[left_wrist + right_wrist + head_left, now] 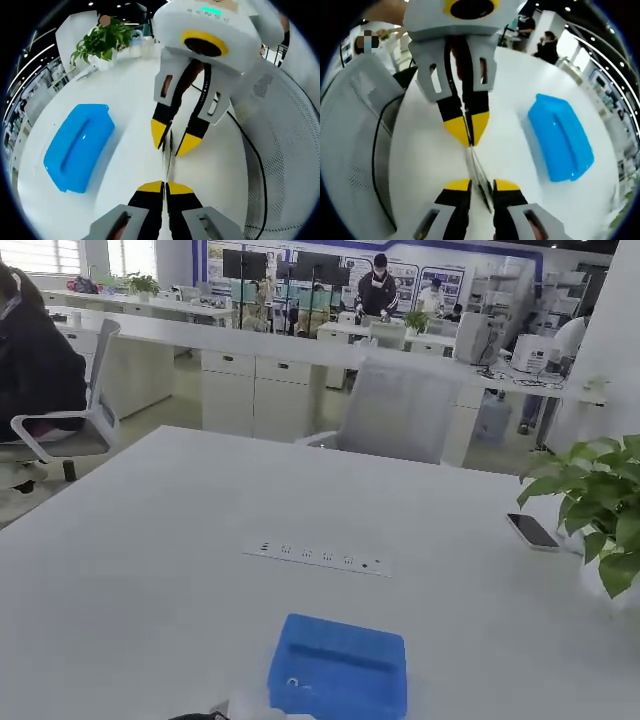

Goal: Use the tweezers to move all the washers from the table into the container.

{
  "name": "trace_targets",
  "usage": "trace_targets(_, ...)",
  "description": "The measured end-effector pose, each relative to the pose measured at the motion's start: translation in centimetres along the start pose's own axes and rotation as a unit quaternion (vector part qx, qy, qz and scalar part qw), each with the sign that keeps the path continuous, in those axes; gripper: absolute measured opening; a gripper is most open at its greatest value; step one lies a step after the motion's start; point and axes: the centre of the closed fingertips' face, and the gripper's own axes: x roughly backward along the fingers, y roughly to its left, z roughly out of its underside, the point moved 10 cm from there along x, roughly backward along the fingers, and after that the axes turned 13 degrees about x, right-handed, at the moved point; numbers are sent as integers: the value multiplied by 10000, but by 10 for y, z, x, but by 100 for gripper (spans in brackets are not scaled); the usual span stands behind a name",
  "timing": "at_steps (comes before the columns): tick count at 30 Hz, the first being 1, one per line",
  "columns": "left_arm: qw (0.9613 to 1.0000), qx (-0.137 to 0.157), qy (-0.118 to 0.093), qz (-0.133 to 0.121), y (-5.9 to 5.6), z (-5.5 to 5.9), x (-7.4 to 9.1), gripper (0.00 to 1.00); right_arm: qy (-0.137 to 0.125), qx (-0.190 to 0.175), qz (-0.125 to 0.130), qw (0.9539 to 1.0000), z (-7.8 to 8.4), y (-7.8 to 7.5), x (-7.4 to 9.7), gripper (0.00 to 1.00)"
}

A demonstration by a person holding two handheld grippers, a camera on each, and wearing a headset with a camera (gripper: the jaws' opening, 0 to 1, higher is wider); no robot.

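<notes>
Silver tweezers [167,157] run between my two grippers over the white table [150,570]. My left gripper [165,187] is shut on one end of them. Facing it, my right gripper [481,185] has its jaws a little apart, pressed on the tweezers' [480,172] two legs. In the right gripper view the left gripper [468,131] comes down from the top; in the left gripper view the right gripper [173,142] does the same. The blue container [338,668] sits near the table's front edge, with a small ring [293,681], apparently a washer, inside. The container [79,146] lies beside the grippers.
A power strip [318,558] is set into the table's middle. A phone [532,531] and a potted plant [600,505] are at the right edge. A mesh chair [280,150] is close behind the grippers, with a black cable [250,150] running past. Other desks and people are far off.
</notes>
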Motion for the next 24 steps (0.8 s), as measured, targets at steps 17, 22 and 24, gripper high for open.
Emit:
trace_targets(17,9874,1417,-376,-589,2,0,28,31,-1207,-3382,1825,9153,29,36,110,39)
trace_targets(22,9624,2261,-1187,-928,-11,0,68,61,-1336,-3378,2274,9035,32,34,140,52)
trace_targets(24,9440,2579,-1620,-1266,-17,0,89,74,-1455,-3337,2643,8931,32,30,152,60)
